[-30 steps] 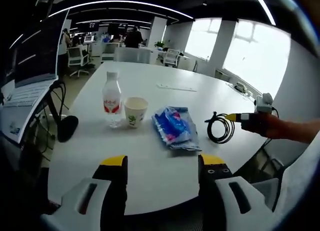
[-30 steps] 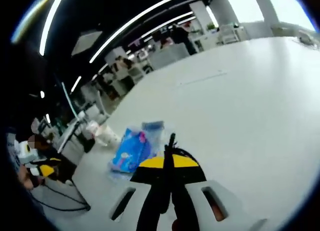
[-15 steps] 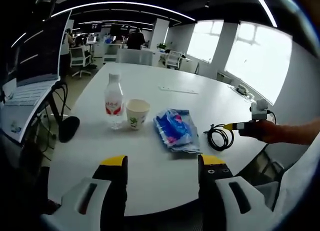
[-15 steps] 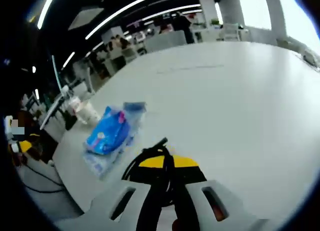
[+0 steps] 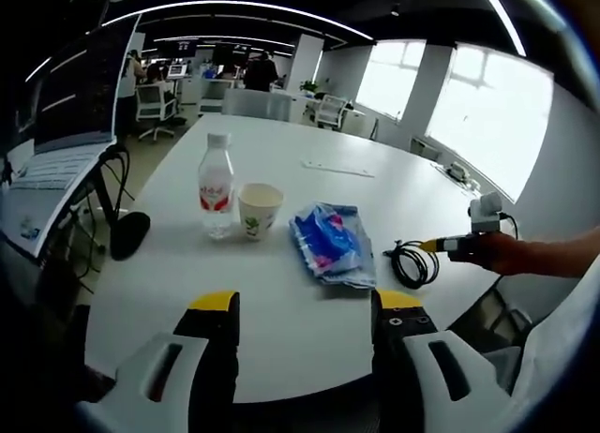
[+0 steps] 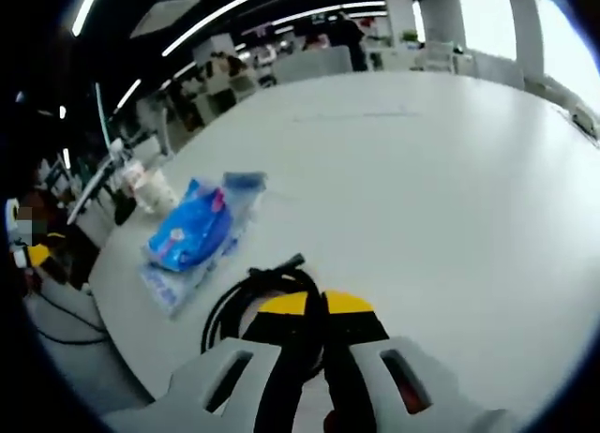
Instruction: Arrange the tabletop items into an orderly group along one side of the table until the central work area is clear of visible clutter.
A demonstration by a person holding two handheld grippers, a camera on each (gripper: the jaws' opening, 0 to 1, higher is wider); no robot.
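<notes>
Left gripper view: since the earlier frames, the coiled black cable [image 5: 411, 262] has come in from the far right toward the blue packet [image 5: 330, 241] and now lies near the packet's right edge. Your right gripper [image 5: 441, 246] has travelled with it, its yellow tips closed on the outer side of the coil. This brings the last stray item toward the row of bottle, cup and packet, so judge the grouping nearly complete. Your left gripper [image 5: 305, 306] holds nothing; its jaws stand wide apart above the near edge of the white table [image 5: 309, 339].

The water bottle [image 5: 215, 187] is clear ribbed plastic with a white cap and a red label. The paper cup [image 5: 259, 210] stands just beside it, pale with a small green print. The packet is soft, crinkled, glossy film.

Right gripper view: the coil [image 6: 246, 300] now spreads to the left of the closed yellow tips of your right gripper [image 6: 316, 305], lower on the table than before. The jaws are pressed together on the cable's edge. The cable is thin, matte and rubbery, wound in loose loops with one end [image 6: 286, 261] projecting. The packet [image 6: 192, 236] lies just beyond it, apart from the coil.
</notes>
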